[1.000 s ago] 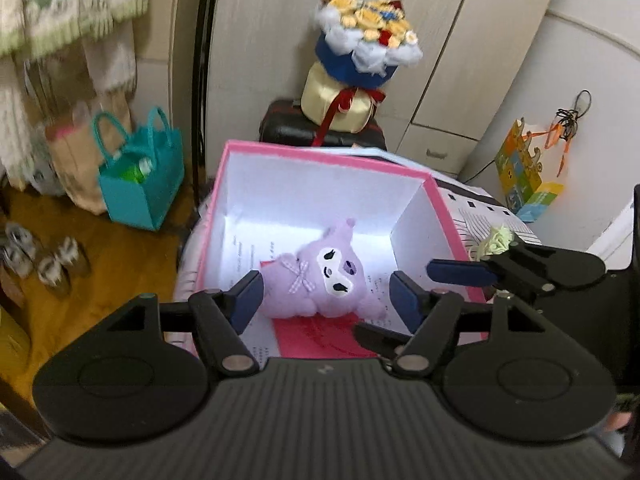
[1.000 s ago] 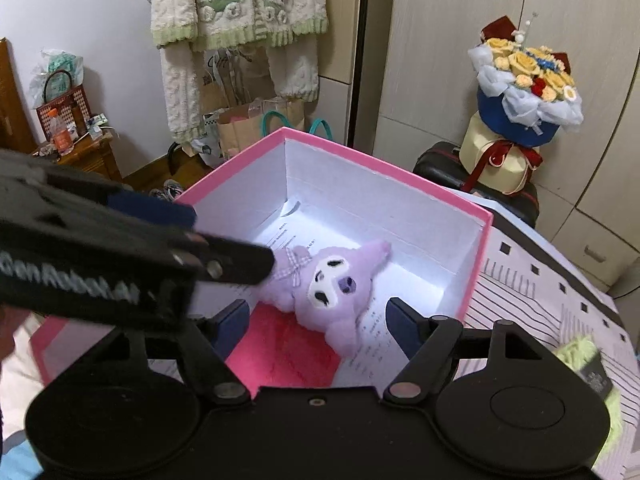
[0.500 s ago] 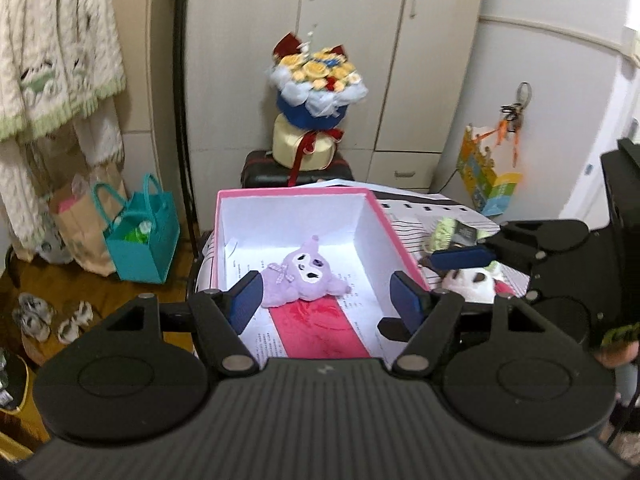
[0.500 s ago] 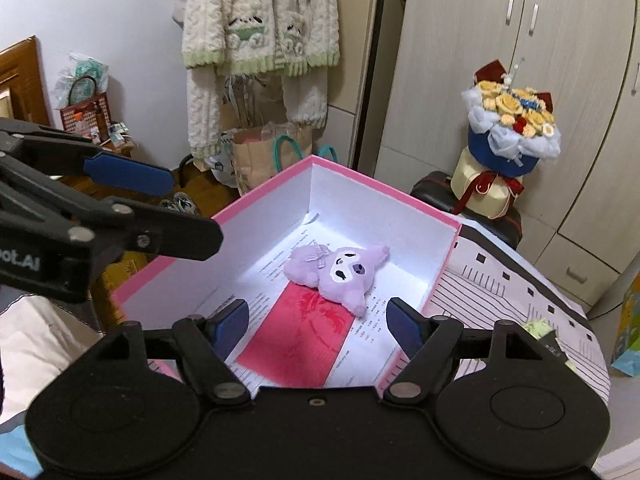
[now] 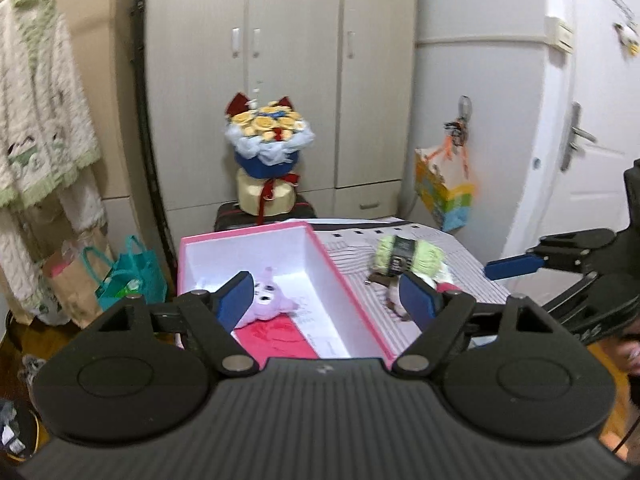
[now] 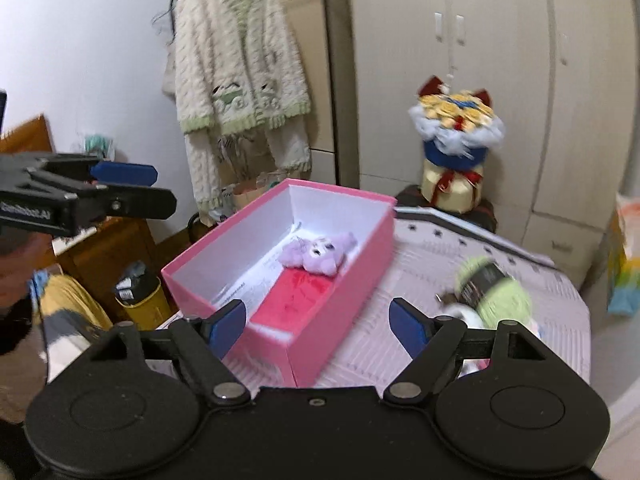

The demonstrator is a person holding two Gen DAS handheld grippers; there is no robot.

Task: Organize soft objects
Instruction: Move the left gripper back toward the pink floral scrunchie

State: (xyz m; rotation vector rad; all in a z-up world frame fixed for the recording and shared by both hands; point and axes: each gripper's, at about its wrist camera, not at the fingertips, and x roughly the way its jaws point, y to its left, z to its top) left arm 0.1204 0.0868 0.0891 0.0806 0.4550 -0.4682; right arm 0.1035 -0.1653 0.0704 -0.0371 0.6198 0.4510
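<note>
Step in hand: between items. One toy is stowed; the rest wait on the table.

- Table (image 6: 420, 248), striped cloth: ahead of and below both my grippers.
- Pink box (image 6: 348, 264), lid off: ahead of my left gripper; ahead and to the left of my right one.
- Green yarn ball (image 6: 494, 290), dark band round it: on the cloth outside the box, ahead and to the right of my right gripper. Small pale and pink soft things lie just beside it, too hidden to name.
- Purple plush toy (image 6: 318, 254): lying inside the box, toward its far end.
- Left gripper (image 5: 330, 300): unclenched, jaws just widened, nothing between them.
- Right gripper (image 6: 318, 322): unclenched, jaws just widened, nothing between them.

Next move, as I judge it: swing my right gripper over the yarn, jaws wide, close gently across its middle, lift, carry it into the box.
</note>
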